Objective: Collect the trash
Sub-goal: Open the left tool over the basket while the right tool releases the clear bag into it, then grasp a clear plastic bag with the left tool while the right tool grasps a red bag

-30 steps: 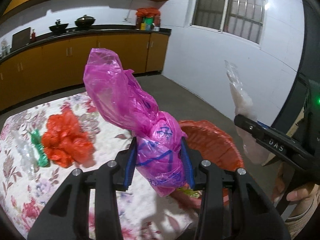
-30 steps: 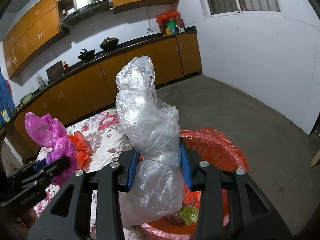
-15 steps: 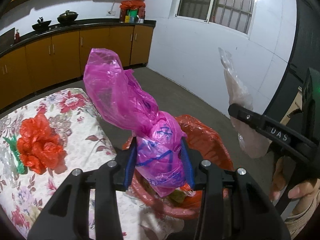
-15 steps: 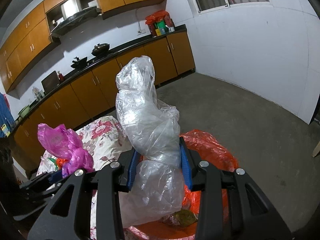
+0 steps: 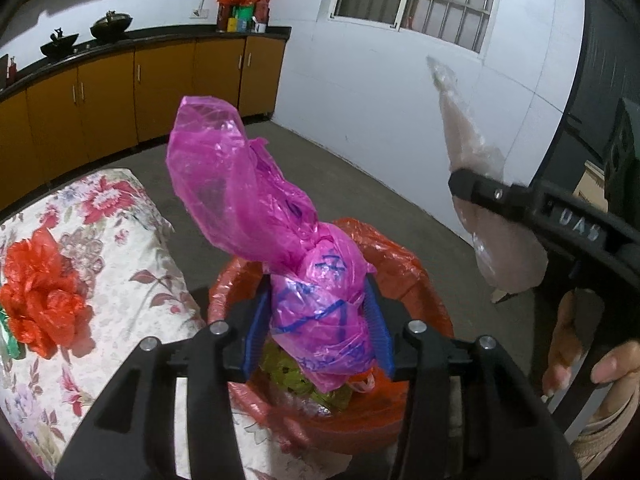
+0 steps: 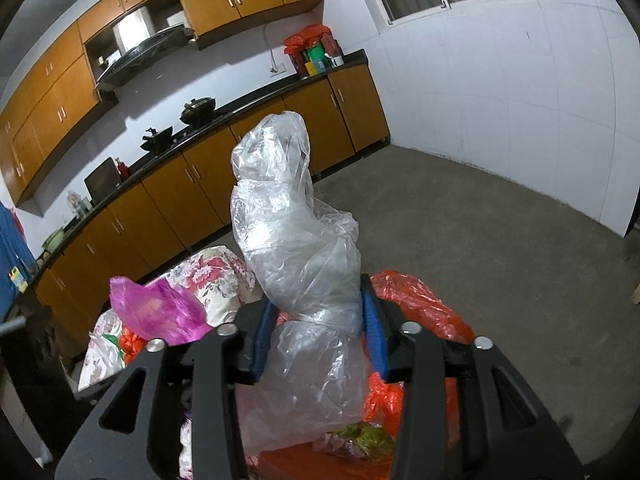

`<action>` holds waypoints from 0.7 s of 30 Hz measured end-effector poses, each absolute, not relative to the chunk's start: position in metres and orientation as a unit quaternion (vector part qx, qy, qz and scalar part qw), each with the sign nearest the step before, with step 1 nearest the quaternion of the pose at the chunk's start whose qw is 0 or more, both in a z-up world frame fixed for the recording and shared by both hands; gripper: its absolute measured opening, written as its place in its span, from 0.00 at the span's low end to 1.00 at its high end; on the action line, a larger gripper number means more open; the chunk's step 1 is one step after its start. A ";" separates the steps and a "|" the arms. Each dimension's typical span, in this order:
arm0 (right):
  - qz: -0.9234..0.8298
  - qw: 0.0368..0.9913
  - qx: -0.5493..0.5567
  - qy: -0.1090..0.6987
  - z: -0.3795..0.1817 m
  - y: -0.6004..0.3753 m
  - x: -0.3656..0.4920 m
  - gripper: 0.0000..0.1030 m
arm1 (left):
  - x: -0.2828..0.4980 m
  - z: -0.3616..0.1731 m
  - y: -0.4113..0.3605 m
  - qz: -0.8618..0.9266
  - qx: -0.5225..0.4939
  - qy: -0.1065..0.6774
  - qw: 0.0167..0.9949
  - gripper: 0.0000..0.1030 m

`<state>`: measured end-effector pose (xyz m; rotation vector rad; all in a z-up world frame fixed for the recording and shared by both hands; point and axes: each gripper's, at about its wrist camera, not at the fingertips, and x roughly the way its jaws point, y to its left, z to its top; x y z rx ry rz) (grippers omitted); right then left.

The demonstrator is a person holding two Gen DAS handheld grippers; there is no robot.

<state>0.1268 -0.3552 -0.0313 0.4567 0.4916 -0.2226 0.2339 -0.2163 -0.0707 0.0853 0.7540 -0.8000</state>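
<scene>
Pink bag (image 5: pixel 316 304) clamped in left gripper (image 5: pixel 316 330), clear bag (image 6: pixel 316 320) clamped in right gripper (image 6: pixel 320 340), over red-lined bin (image 5: pixel 416 280), beside floral table (image 5: pixel 132 248).

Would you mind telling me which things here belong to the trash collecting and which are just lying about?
Part of the job:
- pink bag, clamped in the left gripper
- clear bag, clamped in the right gripper
- red-lined bin below both
- crumpled red bag on the floral tablecloth

Just lying about:
- woks on the counter
- containers near the corner
</scene>
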 end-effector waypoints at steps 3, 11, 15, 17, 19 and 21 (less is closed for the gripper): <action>-0.109 0.936 0.235 0.240 -0.034 -0.361 0.127 0.52 | 0.240 -0.082 -0.219 -0.379 0.038 0.375 0.845 0.47; -0.120 0.933 0.234 0.246 -0.039 -0.364 0.126 0.53 | 0.249 -0.105 -0.216 -0.381 0.026 0.407 0.830 0.53; -0.127 0.932 0.232 0.247 -0.037 -0.365 0.128 0.53 | 0.249 -0.106 -0.215 -0.381 0.025 0.407 0.830 0.54; -0.130 0.933 0.225 0.249 -0.036 -0.364 0.129 0.53 | 0.249 -0.104 -0.210 -0.374 0.023 0.402 0.836 0.54; -0.132 0.935 0.215 0.250 -0.034 -0.361 0.132 0.53 | 0.250 -0.100 -0.202 -0.362 0.022 0.395 0.844 0.57; -0.132 0.937 0.201 0.252 -0.032 -0.354 0.136 0.53 | 0.250 -0.096 -0.190 -0.340 0.023 0.383 0.859 0.63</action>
